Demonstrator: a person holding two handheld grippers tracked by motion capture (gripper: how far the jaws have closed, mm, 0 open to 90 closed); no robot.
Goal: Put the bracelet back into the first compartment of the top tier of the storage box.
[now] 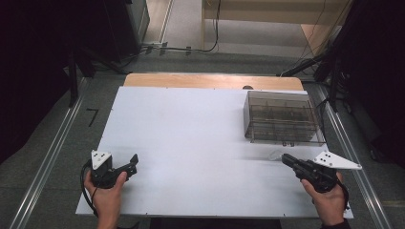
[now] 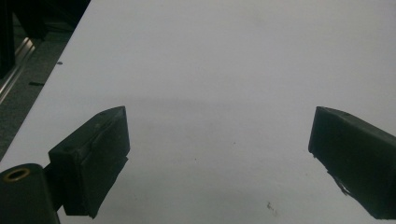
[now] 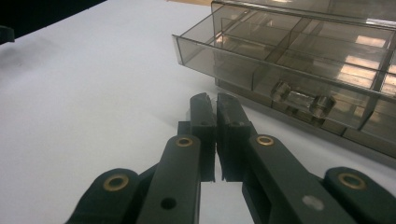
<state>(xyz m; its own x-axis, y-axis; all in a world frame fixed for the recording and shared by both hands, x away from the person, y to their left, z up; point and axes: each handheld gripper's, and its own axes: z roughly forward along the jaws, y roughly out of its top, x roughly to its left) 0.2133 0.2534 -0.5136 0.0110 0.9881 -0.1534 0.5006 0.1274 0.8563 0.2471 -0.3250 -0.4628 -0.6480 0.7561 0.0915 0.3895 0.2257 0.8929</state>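
Two hand-held grippers over a white tabletop, one per hand. Left hand-held gripper sits near the front-left corner, held by the left hand; in the left gripper view its jaws stand wide apart with nothing between them, just bare white surface and a few small dark specks. Right hand-held gripper is at the front right in the right hand, tip pointing toward the box; in the right gripper view its jaws are pressed together, only a hairline gap, holding nothing. Clear smoky plastic box stands at the far right of the tabletop, divided into compartments. The right gripper view shows detail the high view lacks: a drawer pulled partway out of the box, internal dividers, and a clear knob-like handle on a lower front; gripper tip is near that handle but not touching. The high view adds a wood strip along the far edge, grey floor, rails either side, cables at the back. No readable labels, brands or writing on the box, the hand-held grippers or the tabletop. Compartment contents: cannot tell, look empty through the tinted plastic.
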